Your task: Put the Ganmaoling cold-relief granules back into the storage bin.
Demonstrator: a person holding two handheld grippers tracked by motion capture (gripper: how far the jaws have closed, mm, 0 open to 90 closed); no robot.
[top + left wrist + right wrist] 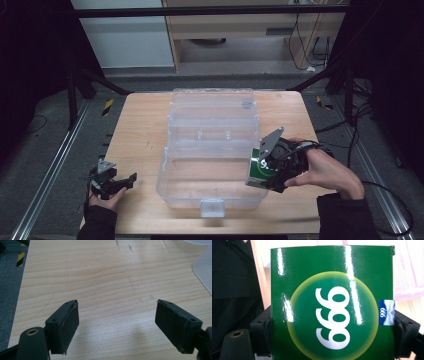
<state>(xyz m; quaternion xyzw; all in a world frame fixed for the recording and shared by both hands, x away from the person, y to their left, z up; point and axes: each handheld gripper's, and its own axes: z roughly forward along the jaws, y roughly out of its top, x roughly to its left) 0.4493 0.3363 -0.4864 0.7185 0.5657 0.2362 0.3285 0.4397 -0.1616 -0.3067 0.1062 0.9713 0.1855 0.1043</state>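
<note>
Over box (210, 150) rim: right hand-held gripper (270, 167) tilted, grasping green carton (260, 170) | left hand-held gripper (120, 182) released, low

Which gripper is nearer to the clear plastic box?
Right. The right gripper holds a green carton at the clear plastic box's right wall; the left gripper rests apart, left of it.

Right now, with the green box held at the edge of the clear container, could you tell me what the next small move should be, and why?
Probably carry the green box a little further left over the open clear container, then lower it. The right tongs are shut on it at the container's right rim, not yet inside. The left tongs rest open on the table.
</note>
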